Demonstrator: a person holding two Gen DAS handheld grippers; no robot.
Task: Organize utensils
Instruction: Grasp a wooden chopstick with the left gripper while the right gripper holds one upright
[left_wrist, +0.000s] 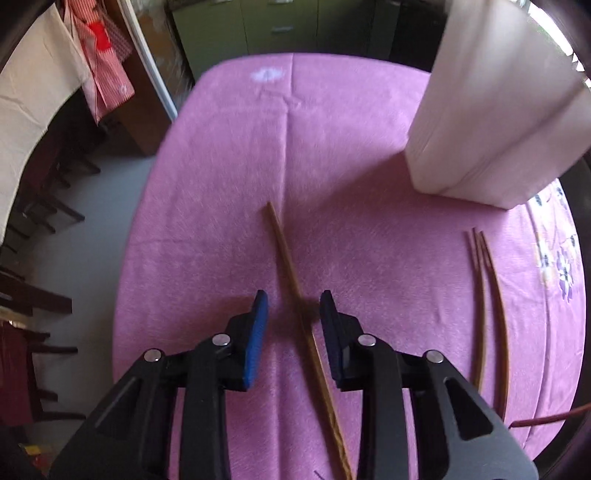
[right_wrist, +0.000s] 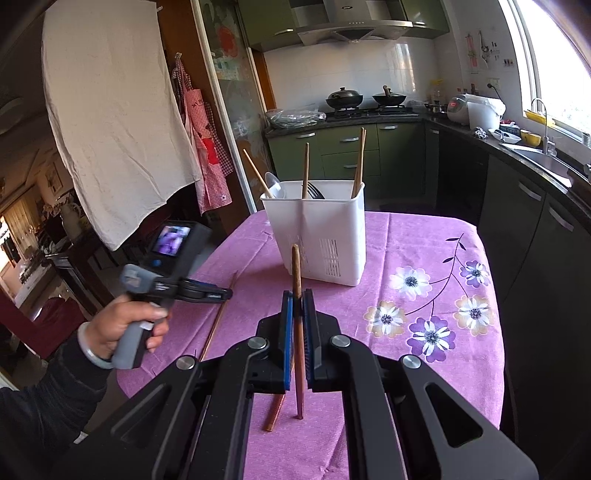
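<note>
A brown chopstick (left_wrist: 286, 254) lies on the pink tablecloth (left_wrist: 221, 221), running between the fingers of my left gripper (left_wrist: 293, 295). That gripper is open just above it, and its pads do not press on it. My right gripper (right_wrist: 297, 295) is shut on another chopstick (right_wrist: 296, 266), which it holds upright over the table. The white utensil holder (right_wrist: 325, 229) stands beyond it with several chopsticks, a spoon and a fork inside. In the right wrist view a hand holds the left gripper (right_wrist: 221, 294) over the thin chopstick (right_wrist: 218, 321).
Two more chopsticks (left_wrist: 487, 295) lie side by side at the right of the table, and a reddish one (right_wrist: 275, 411) lies under my right gripper. The table edge (left_wrist: 125, 280) drops off at the left. Green cabinets (right_wrist: 347, 151) and a counter with a sink (right_wrist: 539, 155) stand behind.
</note>
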